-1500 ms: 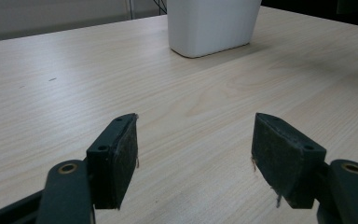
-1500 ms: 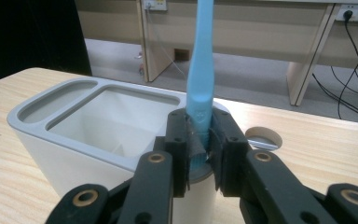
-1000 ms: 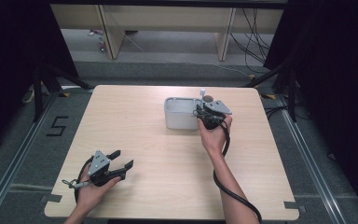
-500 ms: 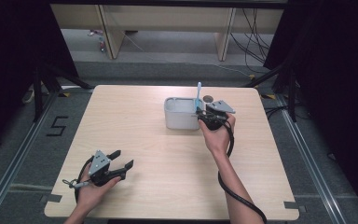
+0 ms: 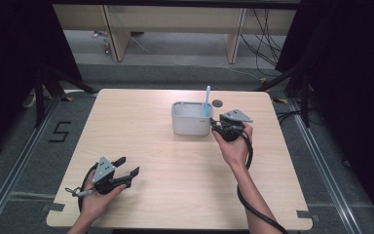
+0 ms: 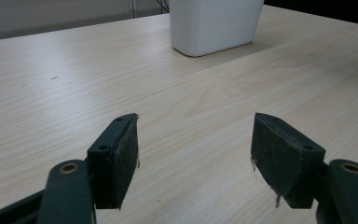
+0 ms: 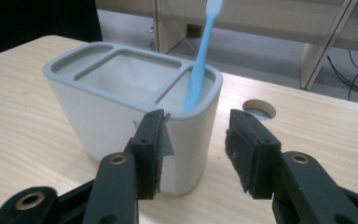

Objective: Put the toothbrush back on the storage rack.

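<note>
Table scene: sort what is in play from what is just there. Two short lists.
In play:
- blue toothbrush, standing in the end compartment
- white holder, three compartments
- right gripper, open beside the holder

Just there:
- left gripper, open over bare wood, away from the holder
- round hole in the table
- cables on the floor

One mark can be read: a black numeral "5" (image 5: 60,131) set on the grey floor (image 5: 9,161) just off the left edge of the wooden table (image 5: 141,126), seen in the high view.
</note>
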`<state>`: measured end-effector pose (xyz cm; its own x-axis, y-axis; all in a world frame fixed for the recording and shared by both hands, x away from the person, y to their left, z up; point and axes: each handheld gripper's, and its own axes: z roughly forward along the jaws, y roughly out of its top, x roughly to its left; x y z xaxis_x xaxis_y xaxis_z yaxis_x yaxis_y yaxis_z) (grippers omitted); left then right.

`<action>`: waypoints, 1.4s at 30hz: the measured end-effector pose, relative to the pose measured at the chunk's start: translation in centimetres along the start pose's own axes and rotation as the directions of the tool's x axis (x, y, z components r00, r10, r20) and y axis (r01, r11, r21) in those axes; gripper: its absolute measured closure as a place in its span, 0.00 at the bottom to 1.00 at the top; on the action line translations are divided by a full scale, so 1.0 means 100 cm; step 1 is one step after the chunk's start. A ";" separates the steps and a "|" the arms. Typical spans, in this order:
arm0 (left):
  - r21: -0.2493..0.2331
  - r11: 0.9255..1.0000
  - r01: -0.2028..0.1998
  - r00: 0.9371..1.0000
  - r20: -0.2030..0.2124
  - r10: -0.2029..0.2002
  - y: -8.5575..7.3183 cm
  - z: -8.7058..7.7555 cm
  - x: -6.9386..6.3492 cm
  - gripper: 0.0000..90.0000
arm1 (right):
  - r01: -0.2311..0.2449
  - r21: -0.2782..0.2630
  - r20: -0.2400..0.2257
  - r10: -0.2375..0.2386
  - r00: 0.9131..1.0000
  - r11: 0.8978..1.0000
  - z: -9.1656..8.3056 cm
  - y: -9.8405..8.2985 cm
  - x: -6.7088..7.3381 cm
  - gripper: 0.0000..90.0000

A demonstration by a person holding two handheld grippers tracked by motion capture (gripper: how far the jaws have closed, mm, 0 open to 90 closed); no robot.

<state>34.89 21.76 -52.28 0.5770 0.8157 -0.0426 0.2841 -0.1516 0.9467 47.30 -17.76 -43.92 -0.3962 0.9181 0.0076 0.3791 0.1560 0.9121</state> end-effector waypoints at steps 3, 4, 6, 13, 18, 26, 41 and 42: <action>-0.001 1.000 0.002 1.000 -0.001 -0.002 0.000 0.000 0.000 0.35 | 0.016 0.019 -0.013 -0.016 1.000 1.000 -0.007 -0.005 -0.003 0.63; 0.000 1.000 0.005 1.000 -0.001 -0.005 0.000 0.000 0.000 0.35 | -0.002 0.024 -0.025 0.003 1.000 1.000 -0.009 -0.007 -0.002 0.63; 0.008 1.000 0.004 1.000 -0.008 -0.004 0.000 -0.001 0.000 0.35 | 0.008 0.046 -0.021 -0.007 1.000 0.999 -0.015 -0.010 -0.004 0.62; 0.008 1.000 0.005 1.000 -0.011 -0.005 0.000 -0.001 0.000 0.35 | 0.031 0.091 -0.024 -0.029 0.999 0.995 -0.028 -0.023 -0.015 0.62; 0.011 1.000 0.004 1.000 -0.013 -0.004 0.000 0.000 0.000 0.35 | 0.018 0.136 -0.032 -0.013 0.999 0.991 -0.038 -0.032 -0.021 0.61; 0.009 1.000 0.003 1.000 -0.015 -0.003 0.000 -0.001 0.000 0.35 | -0.006 0.168 -0.021 0.010 1.000 0.986 -0.053 -0.052 -0.028 0.61; -0.002 1.000 0.010 1.000 -0.014 -0.010 0.000 -0.001 0.000 0.35 | -0.071 0.144 0.010 0.071 0.997 0.987 -0.082 -0.099 -0.034 0.61; -0.003 1.000 0.010 1.000 -0.013 -0.010 0.000 -0.001 0.000 0.35 | -0.063 0.133 0.009 0.062 0.998 0.989 -0.083 -0.102 -0.036 0.61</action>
<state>34.85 21.81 -52.28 0.5639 0.8245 -0.0476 0.2876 -0.1420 0.9472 37.94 -25.64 -49.85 -0.3644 0.9293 0.0607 0.5115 0.1453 0.8469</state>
